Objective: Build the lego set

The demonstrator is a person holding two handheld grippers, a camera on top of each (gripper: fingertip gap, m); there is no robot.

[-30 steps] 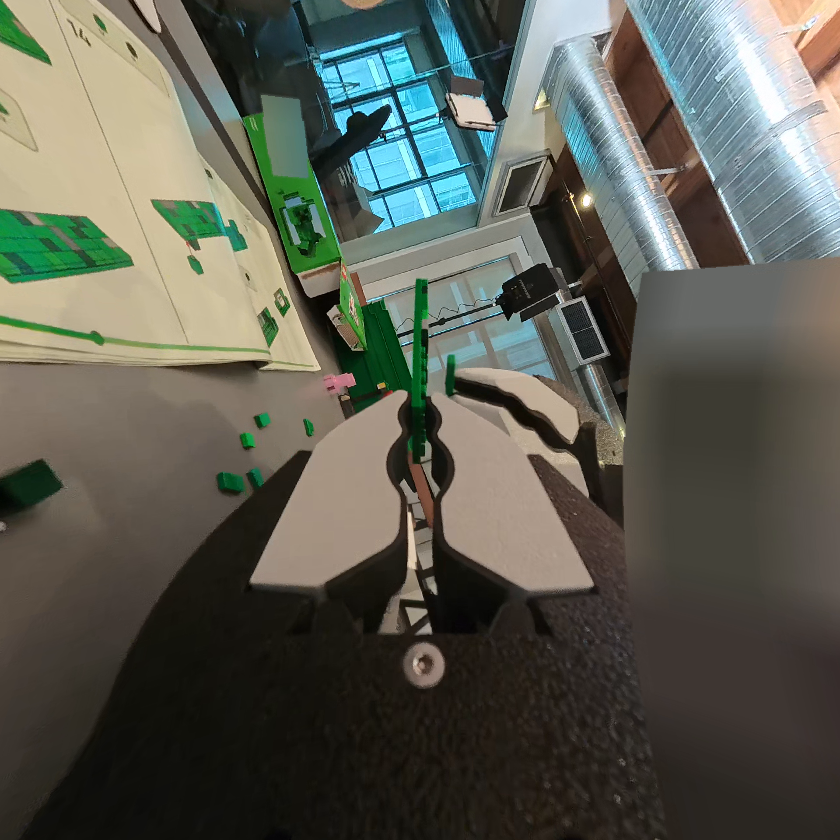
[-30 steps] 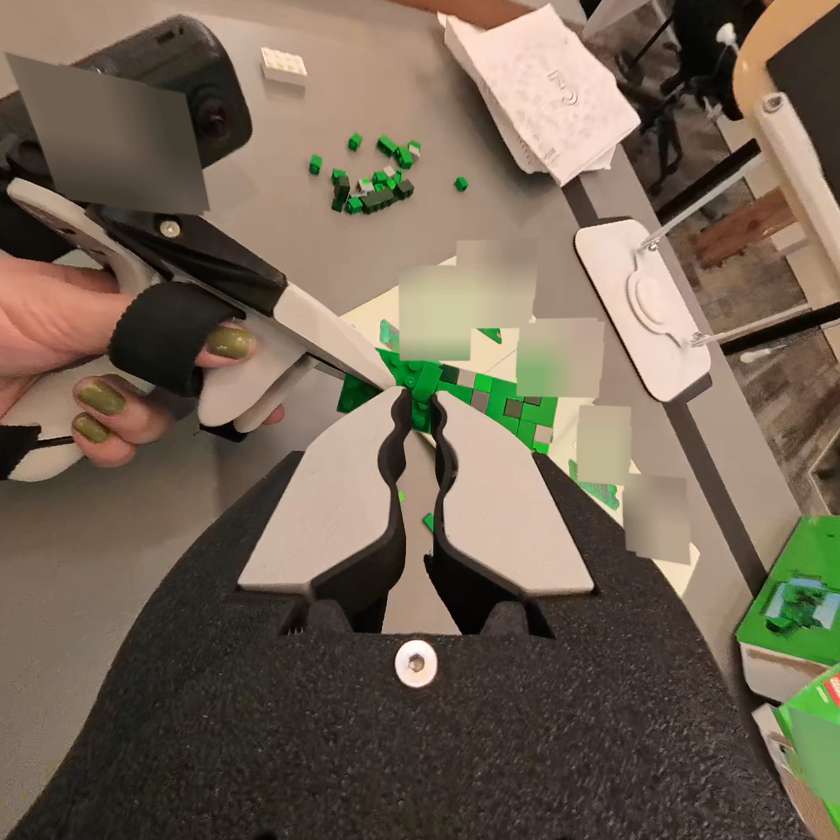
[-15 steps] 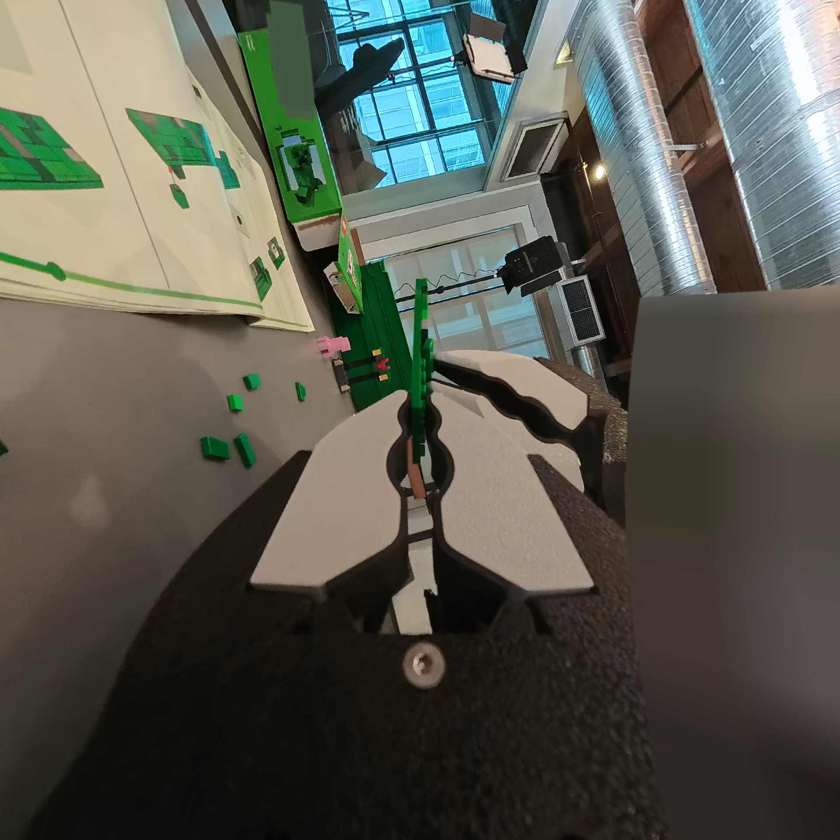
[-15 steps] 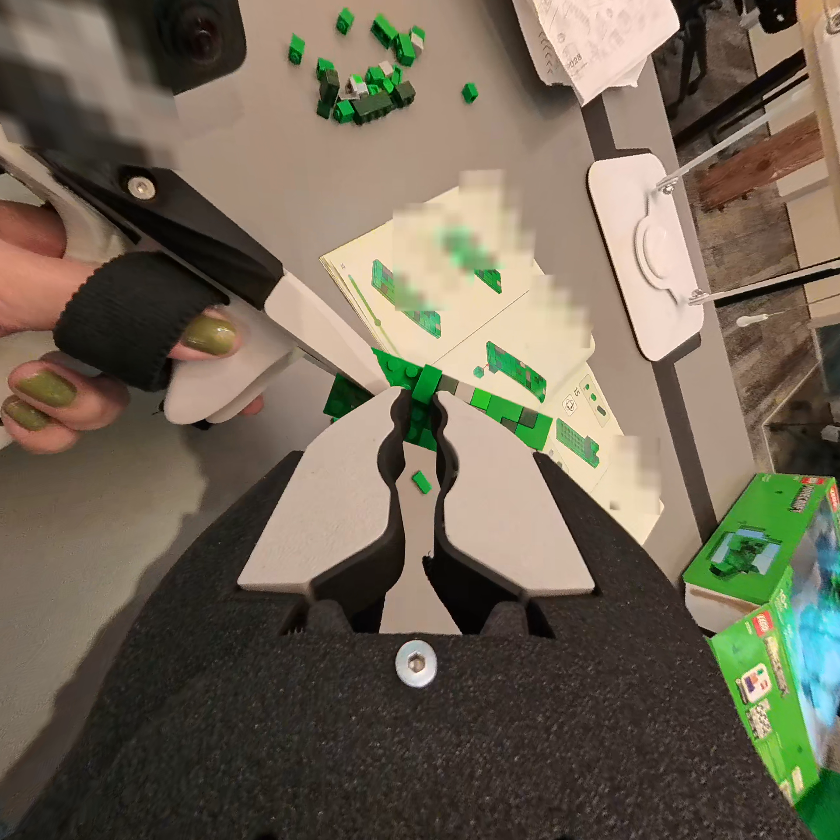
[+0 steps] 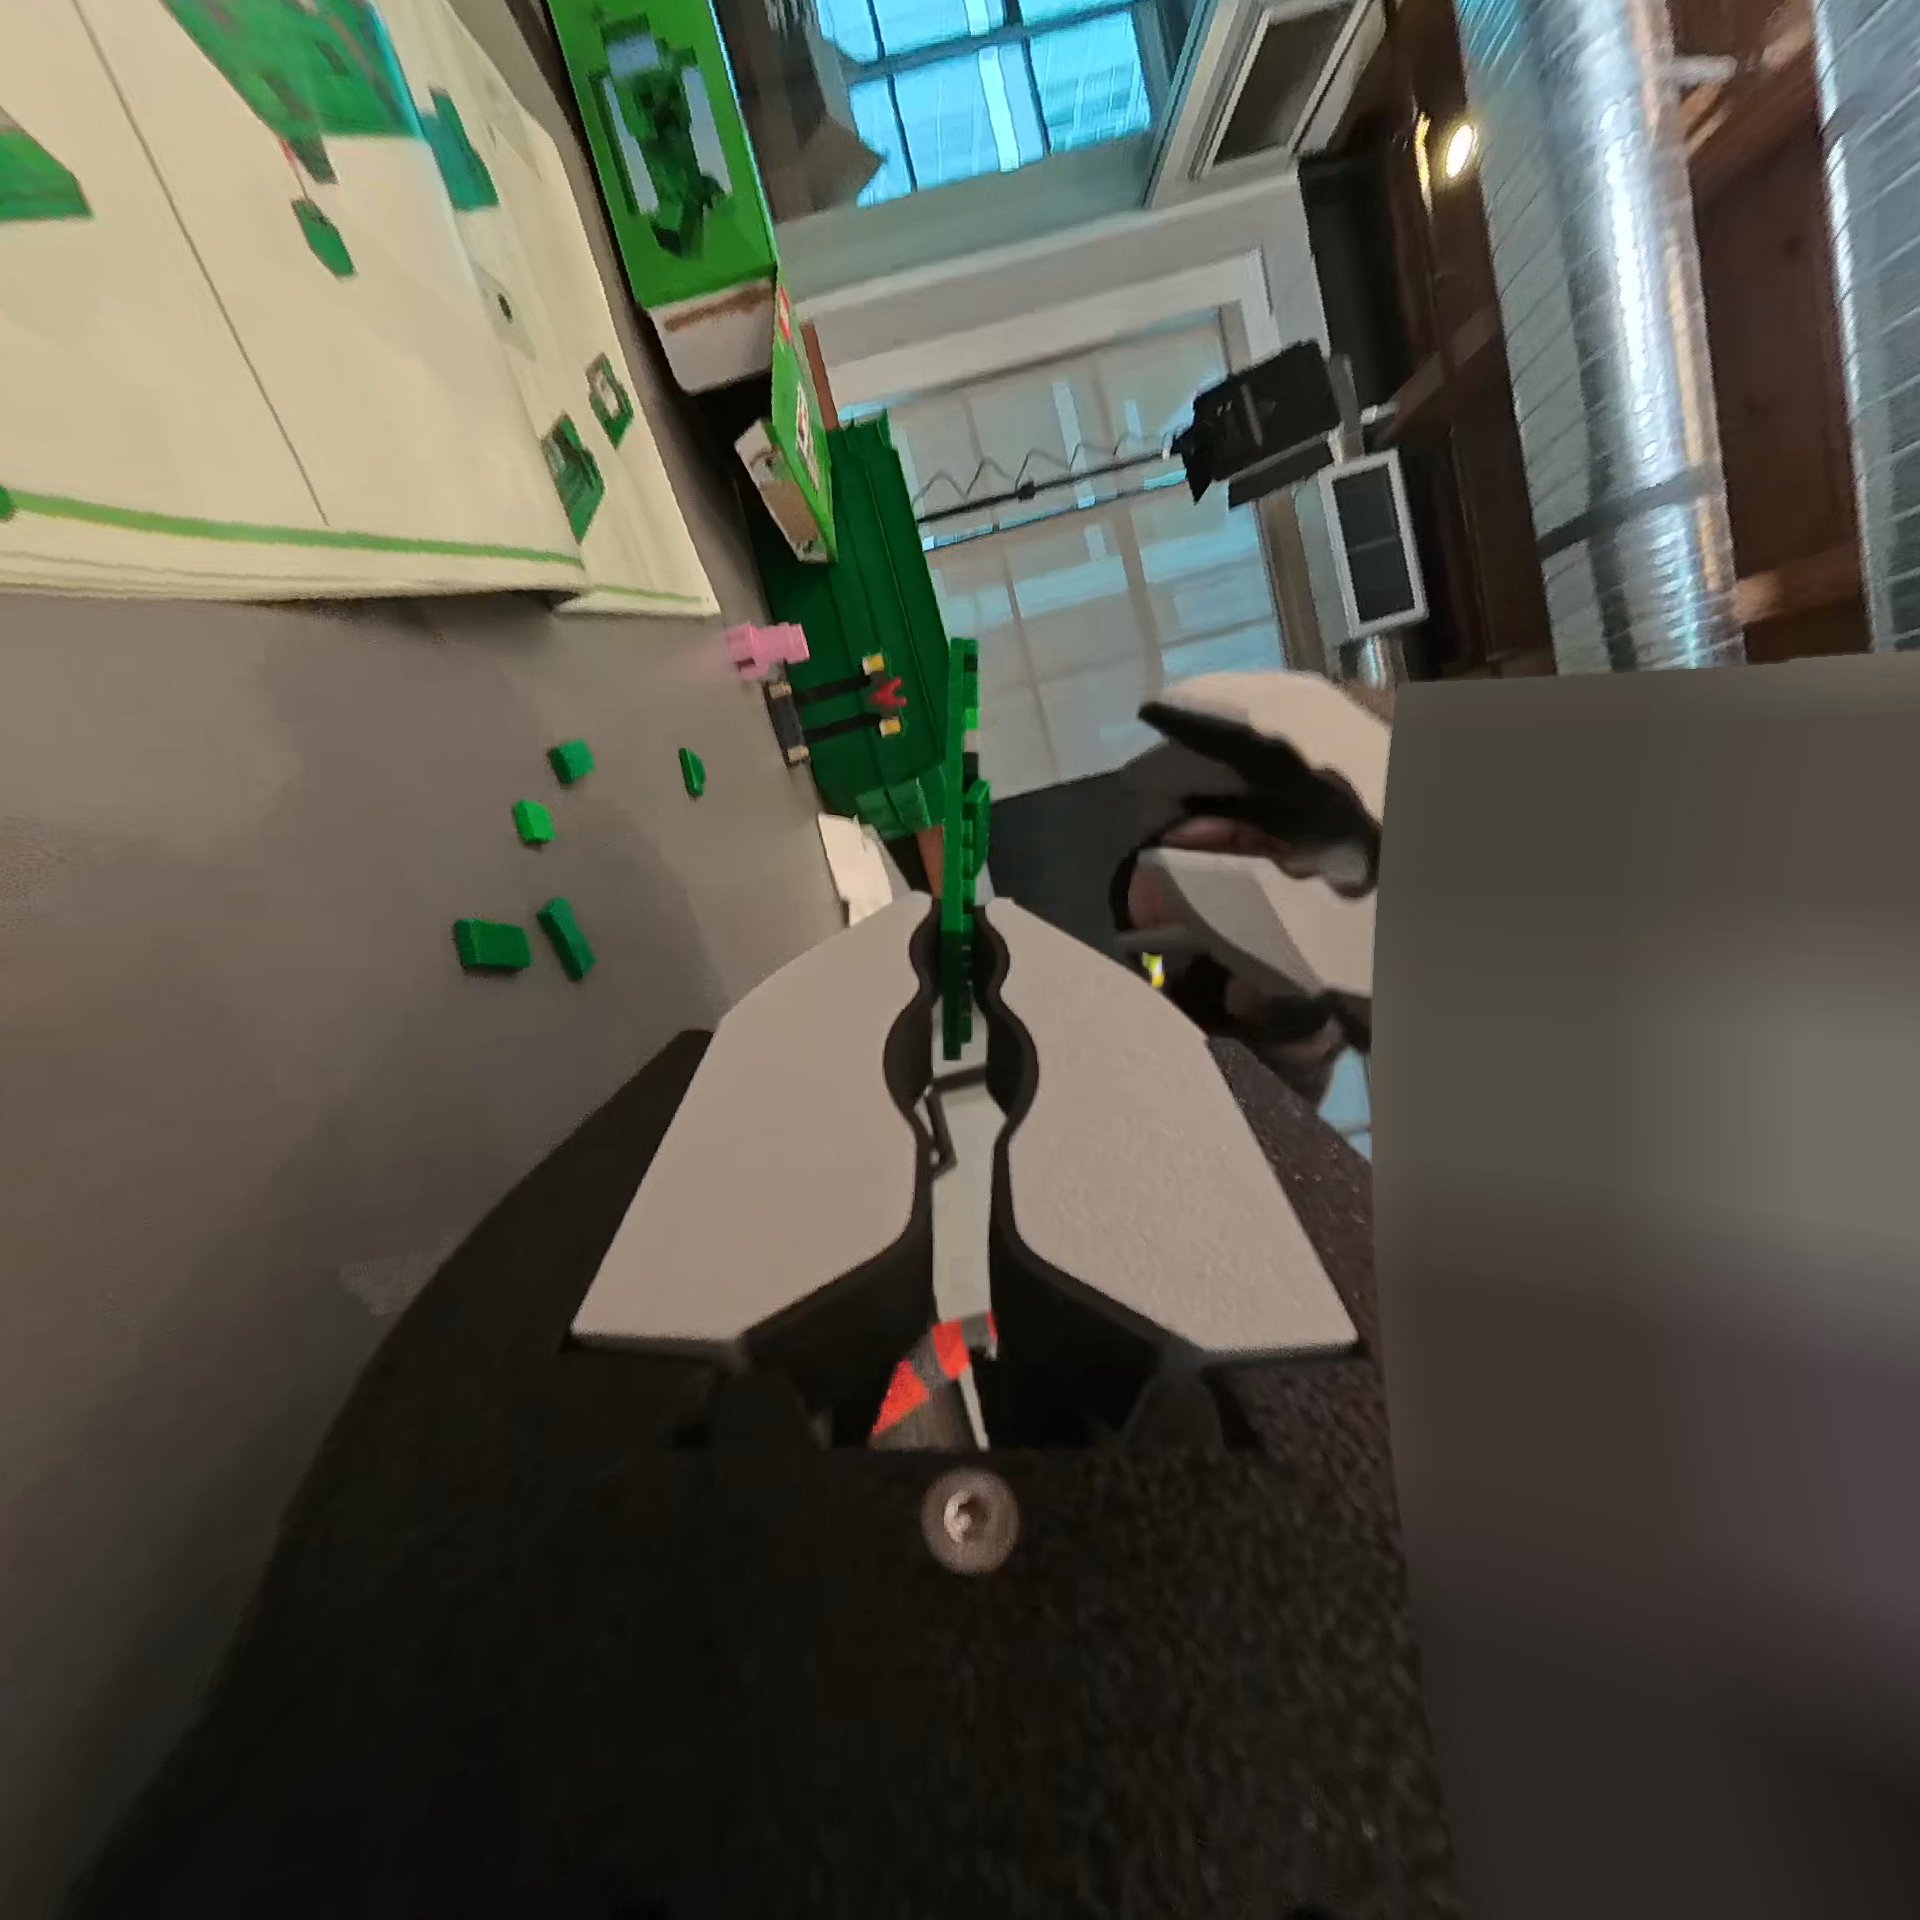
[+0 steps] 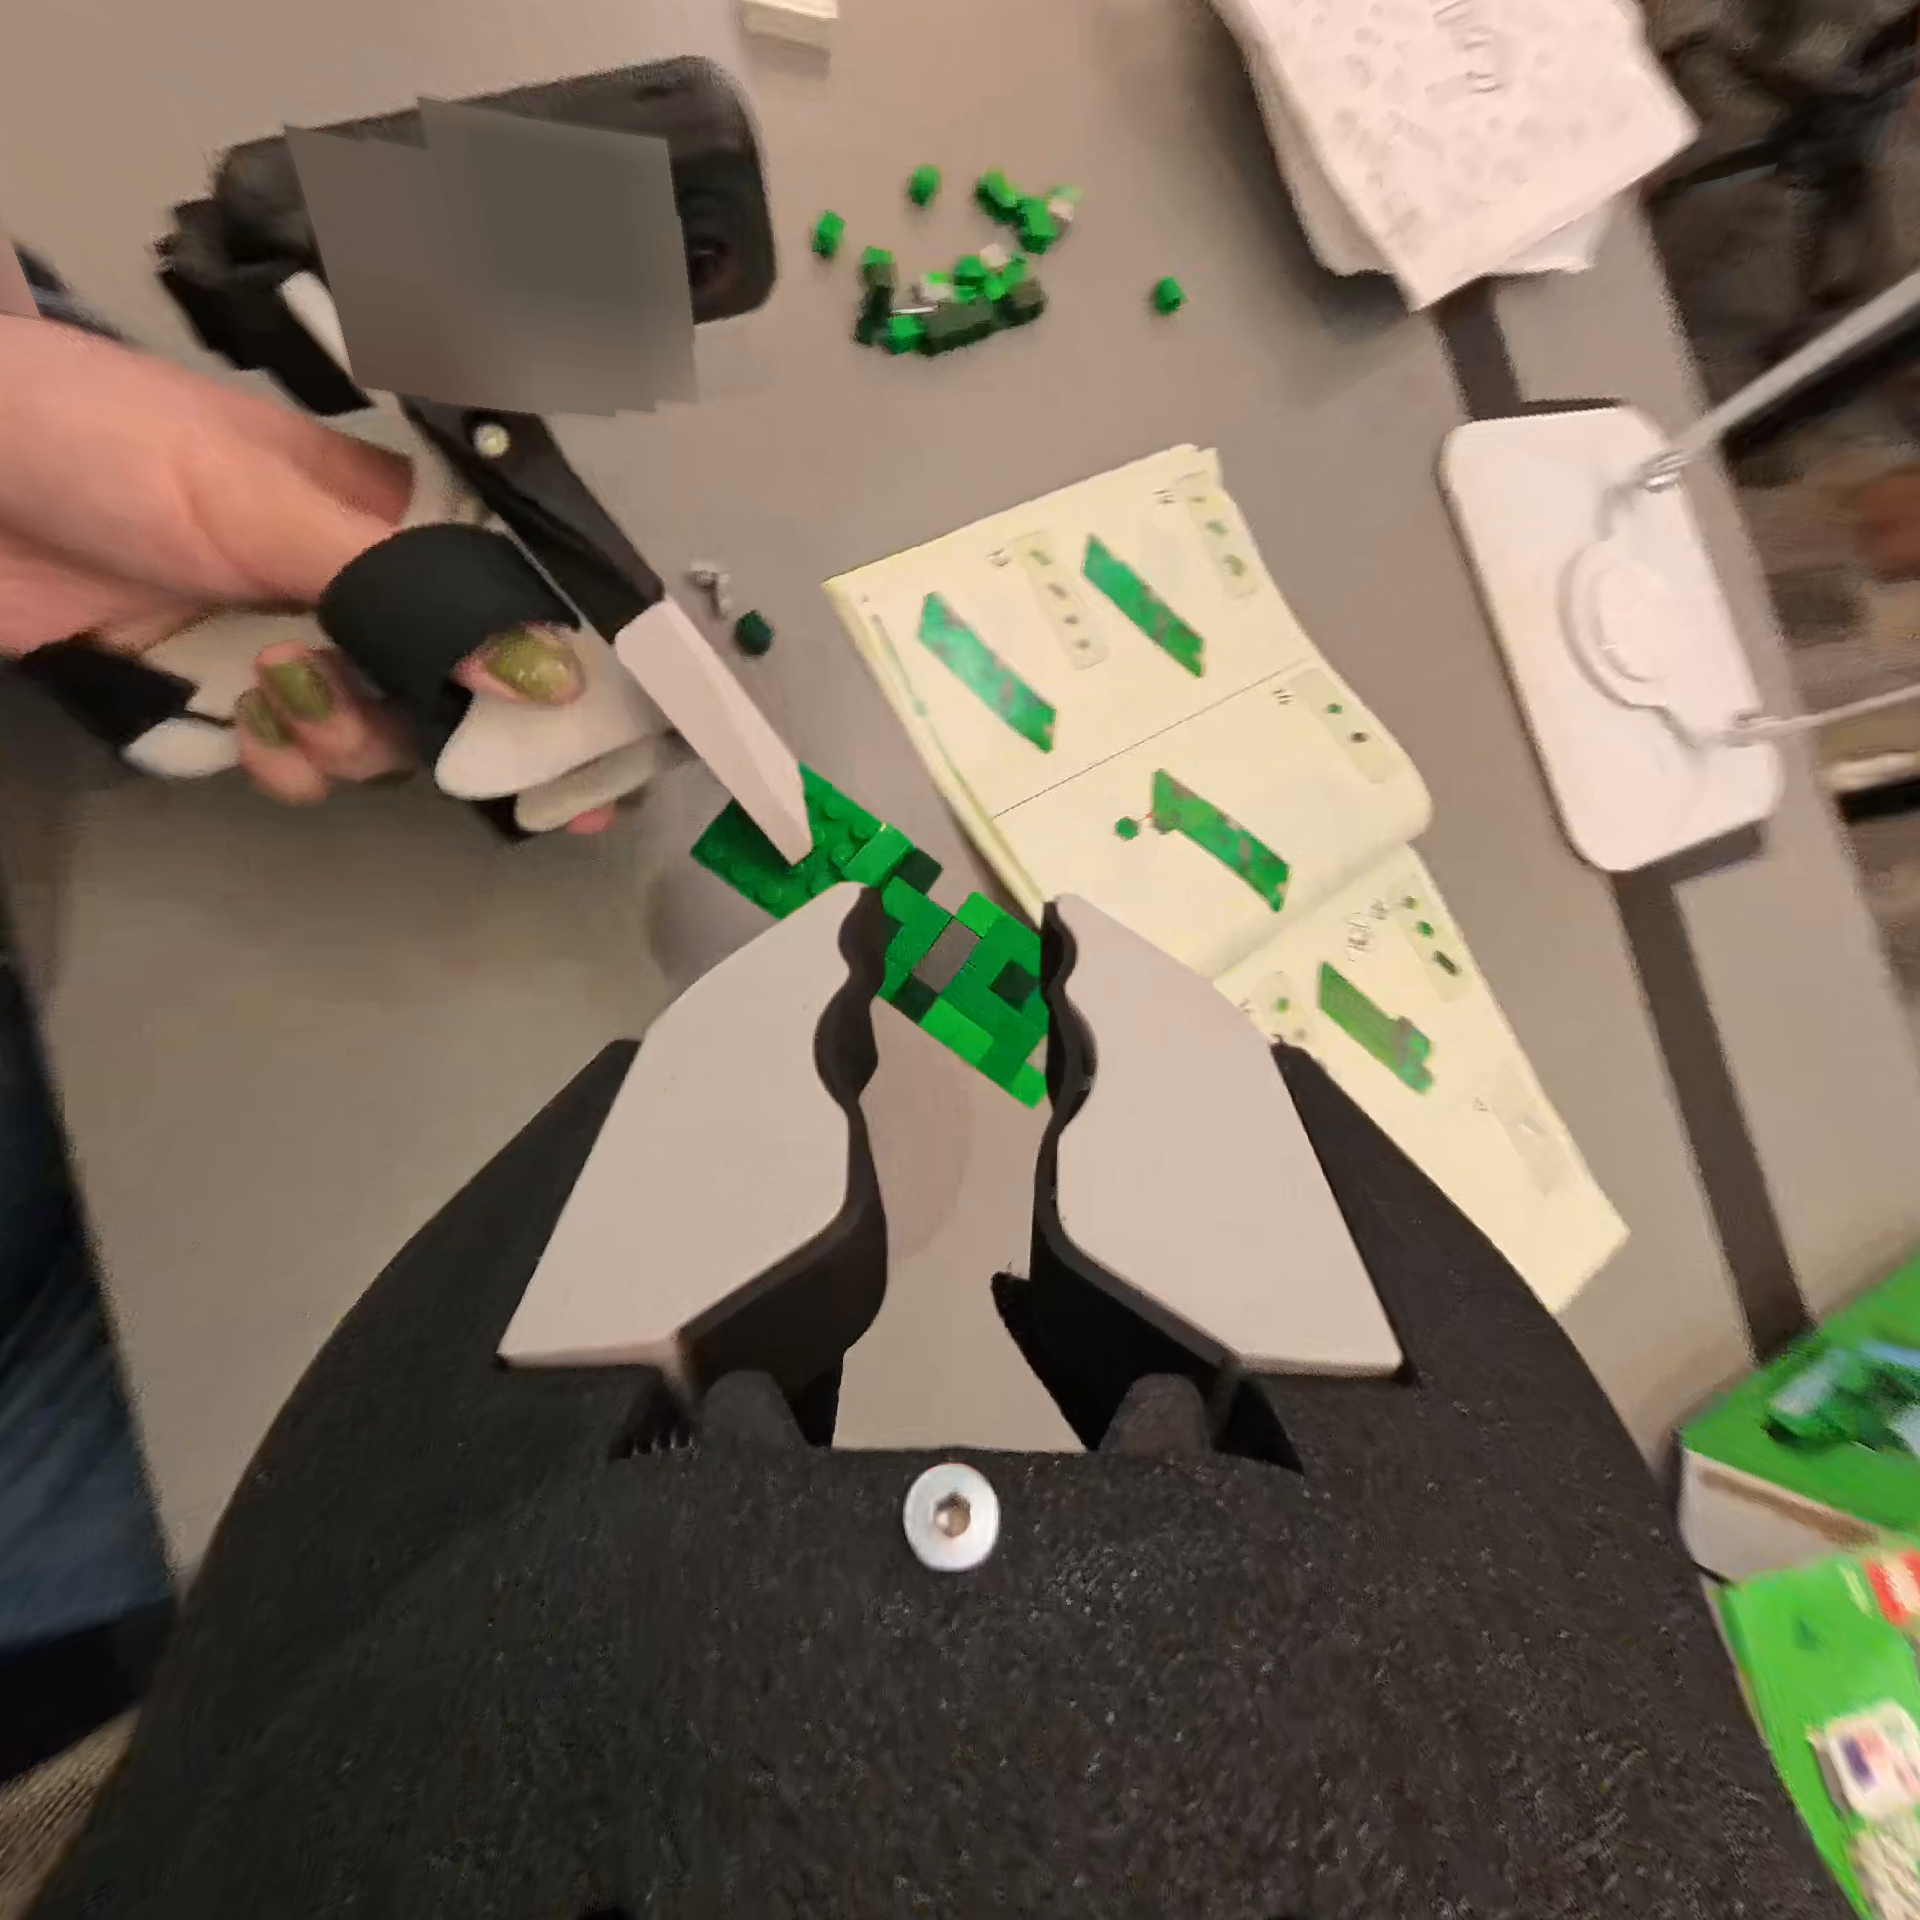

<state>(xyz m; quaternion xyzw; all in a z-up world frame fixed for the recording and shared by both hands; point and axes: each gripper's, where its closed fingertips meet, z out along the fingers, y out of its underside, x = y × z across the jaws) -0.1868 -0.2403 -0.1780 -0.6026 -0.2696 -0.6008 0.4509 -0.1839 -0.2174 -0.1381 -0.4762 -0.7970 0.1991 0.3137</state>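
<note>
My left gripper (image 5: 958, 914) is shut on a flat green lego plate assembly (image 5: 961, 790), which I see edge-on standing up from the pads. In the right wrist view the same plate (image 6: 935, 956) is tiled with light green, dark green and grey pieces, and a left finger (image 6: 748, 748) clamps its studded end above the grey table (image 6: 312, 1039). My right gripper (image 6: 951, 909) is open and empty, with its fingertips spread just above the plate's tiled end and not touching it. It shows blurred in the left wrist view (image 5: 1247, 790).
An open instruction booklet (image 6: 1195, 790) lies right of the plate. A pile of loose green pieces (image 6: 956, 270) lies farther back, and more (image 5: 530, 883) near the booklet. Green boxes (image 6: 1818, 1434), a white pad (image 6: 1600, 644), a paper stack (image 6: 1455, 125) and a green build (image 5: 873, 675) stand around. Across from one pair of fingers to the other is roughly 5 cm.
My right gripper was shut on a small green piece at the plate; it has now opened wide and drawn back a little. My left gripper still holds the plate.
</note>
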